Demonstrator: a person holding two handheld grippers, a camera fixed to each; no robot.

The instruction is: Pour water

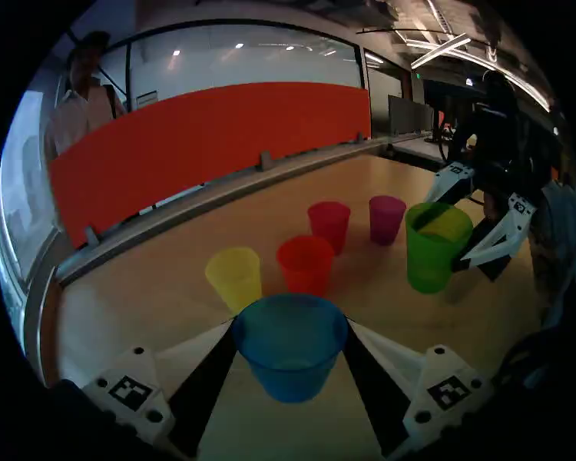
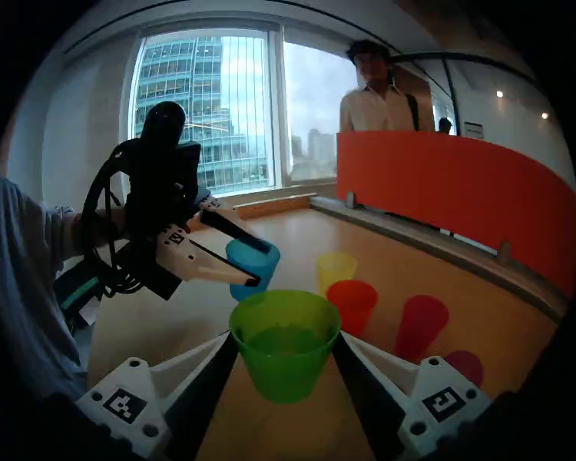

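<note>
Left gripper fingers are clamped on the blue cup, right gripper fingers on the green cup with water, to its right. Both cups stand upright, so I think the pouring is not yet begun.

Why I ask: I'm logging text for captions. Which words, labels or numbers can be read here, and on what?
None is legible.
White wall sign: too small and blurred.
Square markers on the left gripper: patterns, no words.
The blue cup and green cup: no print seen.
</note>
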